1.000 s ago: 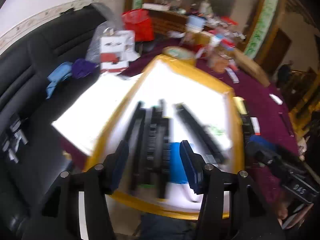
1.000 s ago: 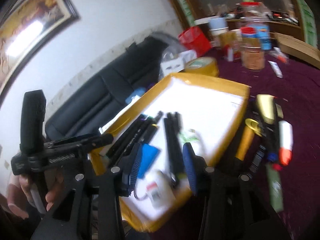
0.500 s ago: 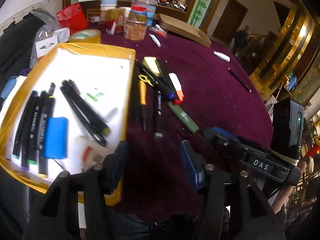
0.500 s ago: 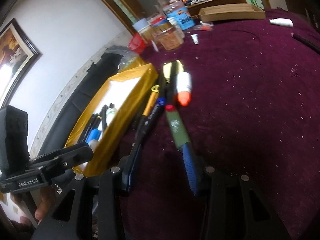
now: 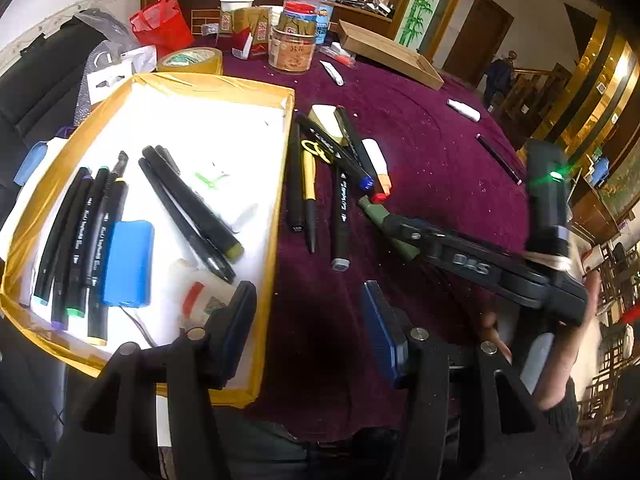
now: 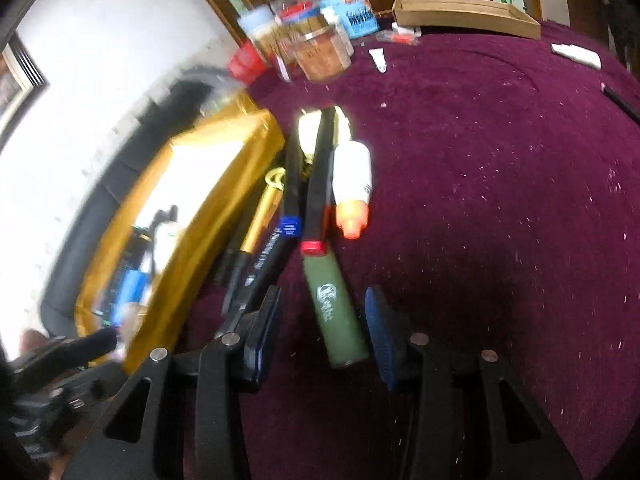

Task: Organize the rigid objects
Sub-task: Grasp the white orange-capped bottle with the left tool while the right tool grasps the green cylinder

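A yellow-rimmed tray (image 5: 276,184) with a white floor holds several black markers (image 5: 188,200), a blue block (image 5: 128,262) and a small glue bottle (image 5: 200,292). On the purple cloth to its right lie loose markers (image 5: 340,216), a yellow pen (image 5: 309,188), a white bottle with an orange cap (image 6: 352,184) and a green cylinder (image 6: 336,312). My right gripper (image 6: 322,300) is open and low over the cloth. The green cylinder lies between its fingers with a gap on the left. My left gripper (image 5: 310,328) is open and empty beside the tray's right wall.
At the back of the table stand a tape roll (image 5: 190,60), jars (image 5: 290,50), a red bag (image 5: 162,26) and a flat cardboard box (image 5: 388,54). A white tube (image 5: 463,109) and a black pen (image 5: 498,158) lie far right. A black sofa (image 5: 36,80) lies left.
The left gripper swung right, from over the tray to the cloth beside it, then stayed. The right gripper left the tray and came down around the green cylinder.
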Action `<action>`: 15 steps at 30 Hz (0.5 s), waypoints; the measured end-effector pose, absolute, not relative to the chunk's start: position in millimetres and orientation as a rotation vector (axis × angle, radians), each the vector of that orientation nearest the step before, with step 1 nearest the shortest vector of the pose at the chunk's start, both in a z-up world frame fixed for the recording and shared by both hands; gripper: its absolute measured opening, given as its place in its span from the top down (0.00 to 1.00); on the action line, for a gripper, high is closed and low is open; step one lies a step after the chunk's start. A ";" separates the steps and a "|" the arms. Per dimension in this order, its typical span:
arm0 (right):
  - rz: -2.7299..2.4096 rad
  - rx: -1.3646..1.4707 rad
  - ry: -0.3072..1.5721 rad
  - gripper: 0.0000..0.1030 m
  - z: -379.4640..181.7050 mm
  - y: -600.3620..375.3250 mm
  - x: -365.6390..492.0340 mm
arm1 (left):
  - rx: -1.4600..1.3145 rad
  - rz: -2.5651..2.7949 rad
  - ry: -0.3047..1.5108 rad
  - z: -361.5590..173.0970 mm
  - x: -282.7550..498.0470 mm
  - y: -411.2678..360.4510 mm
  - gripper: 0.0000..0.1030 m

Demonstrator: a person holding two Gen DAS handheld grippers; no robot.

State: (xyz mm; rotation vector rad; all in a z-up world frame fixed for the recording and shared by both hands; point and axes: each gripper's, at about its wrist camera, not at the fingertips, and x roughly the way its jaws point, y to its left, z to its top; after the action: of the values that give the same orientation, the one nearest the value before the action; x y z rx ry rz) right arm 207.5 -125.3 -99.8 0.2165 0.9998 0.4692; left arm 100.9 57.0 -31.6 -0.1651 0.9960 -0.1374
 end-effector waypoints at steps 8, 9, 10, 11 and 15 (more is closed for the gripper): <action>0.415 0.025 0.952 0.82 -101.3 -108.3 187.1 | -0.221 -0.154 1.006 -28.6 111.4 65.8 0.49; 0.423 0.018 0.949 0.82 -101.1 -110.9 181.5 | -0.227 -0.160 1.008 -28.1 113.7 64.9 0.49; 0.429 0.009 0.945 0.82 -100.7 -113.2 176.7 | -0.228 -0.162 1.010 -28.0 115.5 63.7 0.49; 0.439 0.005 0.942 0.82 -101.0 -117.1 170.8 | -0.227 -0.164 1.011 -28.0 116.6 61.8 0.49; 0.475 0.082 0.962 0.83 -102.4 -141.2 155.9 | -0.220 -0.186 1.026 -29.6 123.6 52.5 0.49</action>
State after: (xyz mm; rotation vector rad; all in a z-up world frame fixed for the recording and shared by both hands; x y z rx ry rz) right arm 155.9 -141.2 -102.4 0.0818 0.9624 0.4747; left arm 123.6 52.5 -29.6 -0.2196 1.0256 -0.1856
